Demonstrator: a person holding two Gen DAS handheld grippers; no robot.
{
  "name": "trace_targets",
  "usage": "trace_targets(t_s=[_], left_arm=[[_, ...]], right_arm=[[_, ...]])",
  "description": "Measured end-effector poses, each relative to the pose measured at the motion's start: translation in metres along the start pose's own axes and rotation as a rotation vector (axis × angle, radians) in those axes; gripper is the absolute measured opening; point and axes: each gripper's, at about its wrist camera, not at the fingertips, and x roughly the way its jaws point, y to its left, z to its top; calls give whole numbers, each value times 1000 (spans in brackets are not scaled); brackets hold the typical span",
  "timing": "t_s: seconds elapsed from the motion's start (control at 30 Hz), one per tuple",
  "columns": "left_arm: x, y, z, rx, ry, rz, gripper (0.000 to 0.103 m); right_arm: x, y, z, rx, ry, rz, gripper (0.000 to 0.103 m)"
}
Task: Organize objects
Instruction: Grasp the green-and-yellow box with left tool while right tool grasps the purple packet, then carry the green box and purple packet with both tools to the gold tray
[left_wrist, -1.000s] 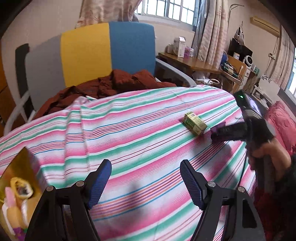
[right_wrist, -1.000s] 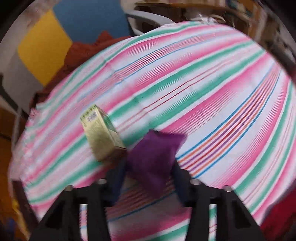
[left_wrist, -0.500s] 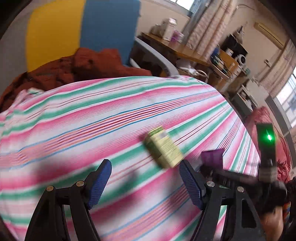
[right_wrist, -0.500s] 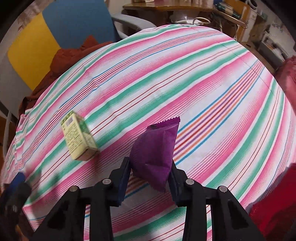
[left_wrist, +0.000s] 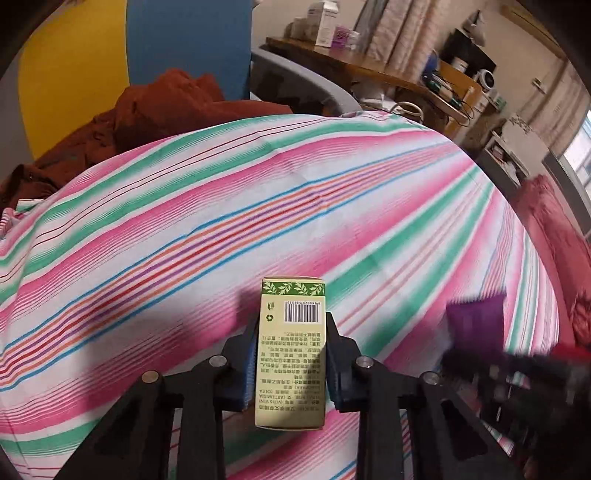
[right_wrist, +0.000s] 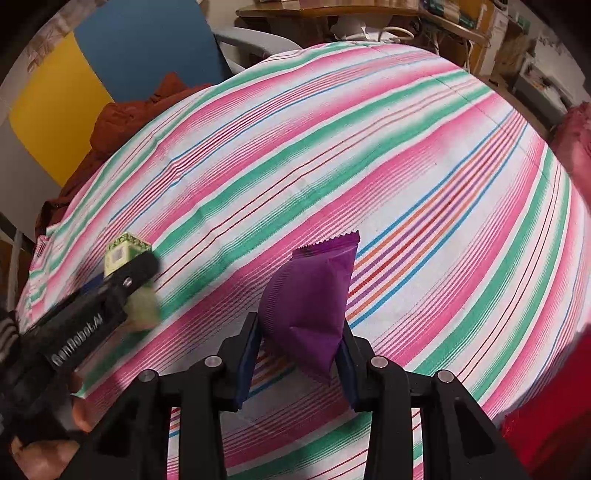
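A small yellow-green carton (left_wrist: 290, 369) with a barcode lies on the striped cloth (left_wrist: 221, 221), and my left gripper (left_wrist: 291, 325) is shut on it, a blue pad pressing each long side. In the right wrist view that carton (right_wrist: 123, 251) shows at the left in the left gripper (right_wrist: 125, 273), held by a person's hand. My right gripper (right_wrist: 299, 332) is shut on a purple sachet (right_wrist: 314, 280), which stands up between the pads just above the cloth. In the left wrist view the sachet (left_wrist: 476, 317) appears blurred at the right.
Behind the cloth's far edge stands a chair with a yellow and blue back (left_wrist: 147, 55), with a rust-red garment (left_wrist: 155, 110) heaped on it. A cluttered wooden desk (left_wrist: 369, 70) runs along the back right. A red cushion (left_wrist: 554, 229) lies at the right edge.
My left gripper swung right and down to the carton and closed its wide-open jaws on it. The right gripper kept its hold on the purple sachet and hardly moved.
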Motion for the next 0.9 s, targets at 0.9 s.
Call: trace_targets(t_s=[0.9], left_arm=[[-196,89,-180,-174,-235,161,30]], right_arm=[[-27,147,-39,-572,-114,357,28]])
